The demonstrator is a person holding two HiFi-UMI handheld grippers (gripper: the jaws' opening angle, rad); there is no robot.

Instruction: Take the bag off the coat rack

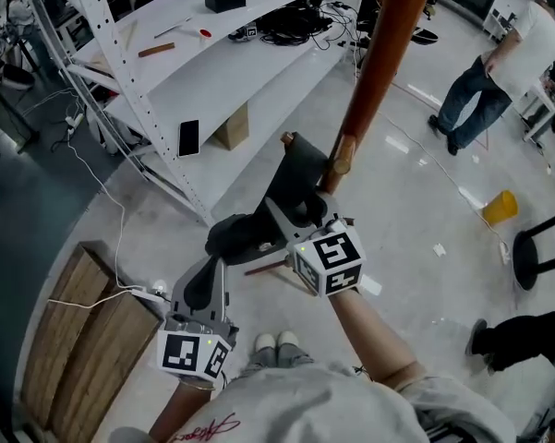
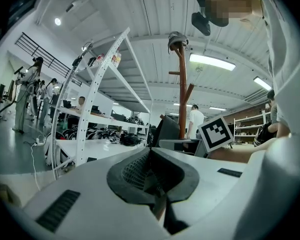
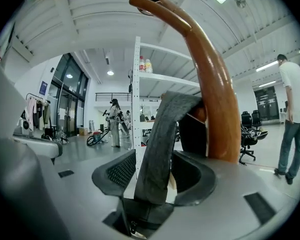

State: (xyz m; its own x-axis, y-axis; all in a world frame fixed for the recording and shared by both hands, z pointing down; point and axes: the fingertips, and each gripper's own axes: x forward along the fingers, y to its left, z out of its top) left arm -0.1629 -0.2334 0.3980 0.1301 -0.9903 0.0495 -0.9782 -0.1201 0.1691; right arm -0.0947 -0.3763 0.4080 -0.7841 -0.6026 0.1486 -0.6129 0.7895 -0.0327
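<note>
Pale, glossy floor spreads below us in a big workshop hall. At the left stands one white metal shelving unit carrying a single phone, cables and small tools, and two wooden panels lie beside it. We count one brown coat rack and one dark bag on it, hanging close against the pole. Two tongs are ours. The right tongs stand wide apart with the bag's grey strap running up between them, the pads not pressing on it. The left tongs are drawn together on nothing — lower in the head view and off to the bag's left. One person in a white top stands beyond the rack, and one yellow object sits on the floor.
</note>
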